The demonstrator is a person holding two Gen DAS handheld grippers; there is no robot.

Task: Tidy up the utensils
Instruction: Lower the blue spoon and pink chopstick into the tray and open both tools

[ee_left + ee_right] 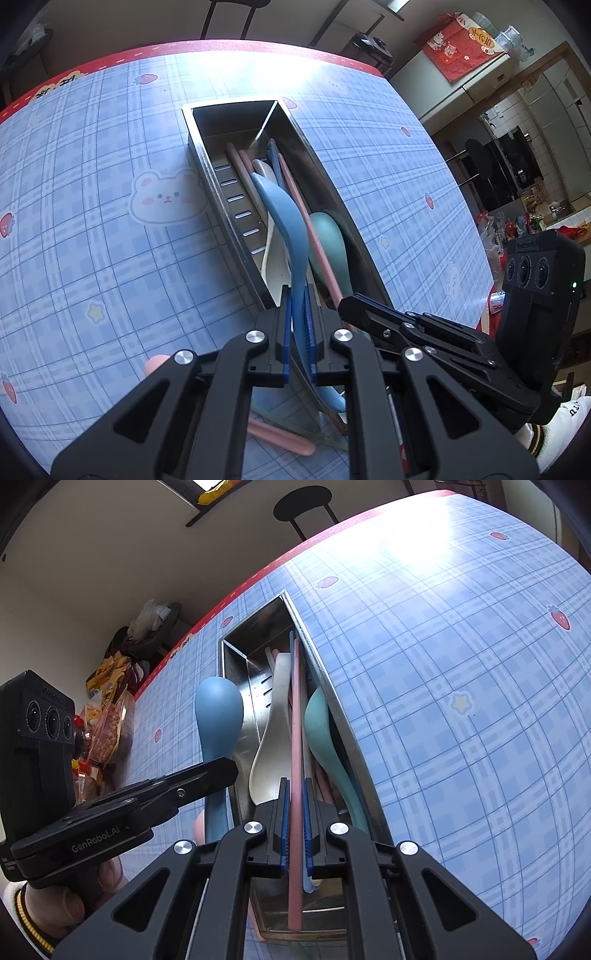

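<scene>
Utensils lie lengthwise in a steel tray (pixel 207 162) on our counter (pixel 92 240), which wears a blue plaid cloth with bunnies and strawberries. In the tray we see a white spoon (pixel 271 738), a teal spoon (pixel 327 240) and several pink and blue sticks. Our left tongs (pixel 298 332) are clenched on the handle of a blue spoon (pixel 284 214), its bowl raised over the slotted side of the tray. Our right tongs (pixel 294 823) are clenched on a pink chopstick (pixel 296 738) that runs along the tray between the white and teal spoons. A light blue stick sits beside it between the pads; whether that one is gripped too we cannot tell. A pink utensil (pixel 280 439) lies on the counter just outside the tray's near end
</scene>
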